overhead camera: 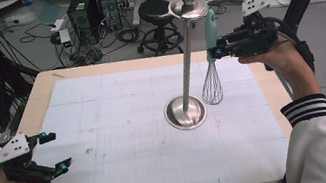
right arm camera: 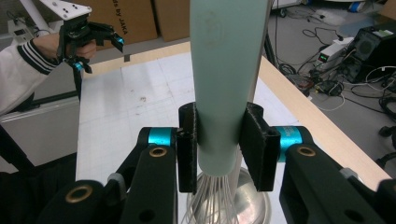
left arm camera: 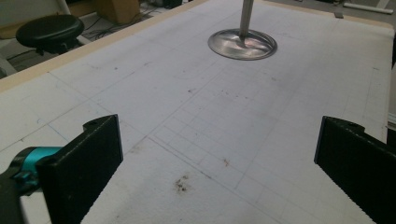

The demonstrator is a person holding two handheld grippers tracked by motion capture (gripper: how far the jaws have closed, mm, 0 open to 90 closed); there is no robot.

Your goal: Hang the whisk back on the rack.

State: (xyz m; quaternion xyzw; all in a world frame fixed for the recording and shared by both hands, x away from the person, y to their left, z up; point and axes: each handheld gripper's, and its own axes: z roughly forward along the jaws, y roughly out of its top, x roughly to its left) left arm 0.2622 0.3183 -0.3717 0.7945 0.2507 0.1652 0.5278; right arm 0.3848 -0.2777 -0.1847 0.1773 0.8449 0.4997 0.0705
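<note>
The right gripper [right arm camera: 219, 149] has its two black fingers [right arm camera: 187, 144] pressed on either side of the pale green handle of a whisk [right arm camera: 226, 70], holding it upright with the wire loops hanging below the fingers. In the high view this whisk [overhead camera: 210, 60] hangs right of centre in the frame, its wire head just above the white mat [overhead camera: 124, 144] and just beside the round base of a metal stand [overhead camera: 186, 112]; whether the wires touch the mat cannot be told. The stand's thin pole rises from that base to a small dish and knob near the top middle of the frame, close to the whisk's handle end.

The left gripper [overhead camera: 55, 152], at the lower left of the high view, has its fingers [left arm camera: 84, 163] spread wide with nothing between them, over the near left part of the mat. Its own view looks across the stained mat towards the stand's base in the upper middle.

The mat covers a pale wooden worktop [overhead camera: 41, 90]. A black stool [overhead camera: 156, 14] stands on the floor beyond it.
</note>
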